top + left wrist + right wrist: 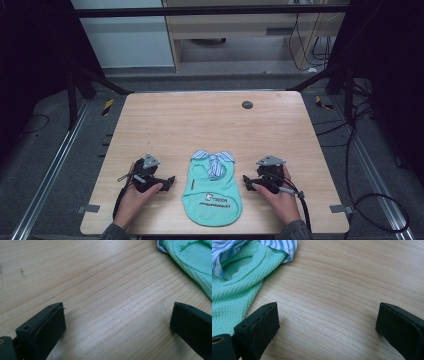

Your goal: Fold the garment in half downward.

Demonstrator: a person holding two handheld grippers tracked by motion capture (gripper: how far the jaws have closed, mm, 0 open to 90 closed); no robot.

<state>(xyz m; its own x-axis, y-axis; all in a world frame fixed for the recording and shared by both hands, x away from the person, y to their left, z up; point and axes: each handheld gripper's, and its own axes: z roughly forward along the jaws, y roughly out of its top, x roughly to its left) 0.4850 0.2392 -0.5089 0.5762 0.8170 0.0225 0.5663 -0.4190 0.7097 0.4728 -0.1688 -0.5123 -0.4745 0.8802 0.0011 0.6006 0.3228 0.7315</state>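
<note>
A small mint-green knitted garment (212, 192) with a blue-and-white striped collar (214, 161) lies flat near the table's front edge, with dark lettering on its lower part. My left gripper (170, 183) rests on the wood just left of it, jaws wide apart over bare table, and the green knit (192, 260) edges into the left gripper view at top right. My right gripper (246, 182) rests just right of the garment, open too. In the right gripper view the knit (234, 292) and striped collar (279, 246) lie at upper left, apart from the jaws.
The wooden table (210, 125) has a dark round grommet (247, 105) near its far edge. Metal brackets (88, 208) sit at the front corners. Cables (350, 200) trail off the right side onto the grey floor.
</note>
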